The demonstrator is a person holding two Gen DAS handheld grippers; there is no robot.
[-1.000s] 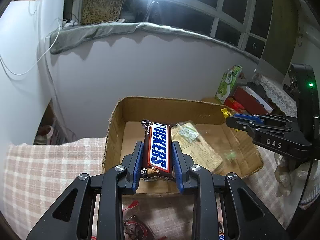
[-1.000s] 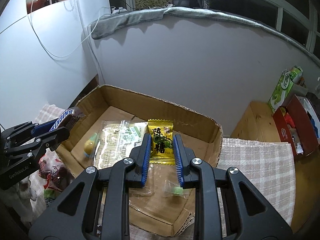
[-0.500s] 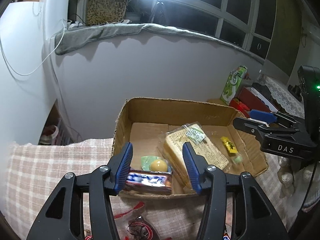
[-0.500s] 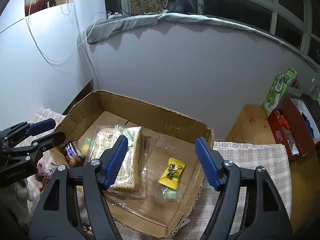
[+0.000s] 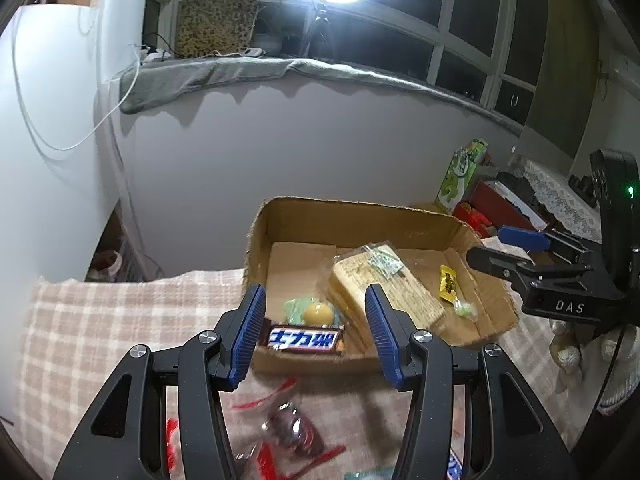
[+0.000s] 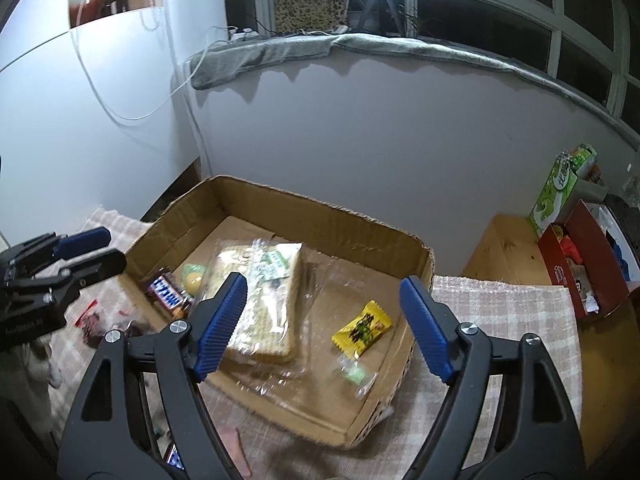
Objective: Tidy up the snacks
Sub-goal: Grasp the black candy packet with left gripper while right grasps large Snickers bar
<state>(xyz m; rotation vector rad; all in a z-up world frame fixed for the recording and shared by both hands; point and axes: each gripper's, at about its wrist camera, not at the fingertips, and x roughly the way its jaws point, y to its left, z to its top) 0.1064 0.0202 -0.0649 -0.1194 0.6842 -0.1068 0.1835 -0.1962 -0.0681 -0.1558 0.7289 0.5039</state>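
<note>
Left gripper (image 5: 315,333) open; Snickers bar (image 5: 306,339), apparently, in box (image 5: 360,210).

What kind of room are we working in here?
Likely a home room at night: a checked pink cloth under the brown cardboard snack box, dark windows above a grey blanket-draped sill, a leopard-print cushion.

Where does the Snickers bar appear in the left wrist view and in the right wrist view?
Left wrist: Snickers bar at lower centre, between the open fingers, by the cardboard box's near wall.
Right wrist: same bar at left of centre, in the box's left corner.
Shared landmark: the yellow candy packet.
</note>
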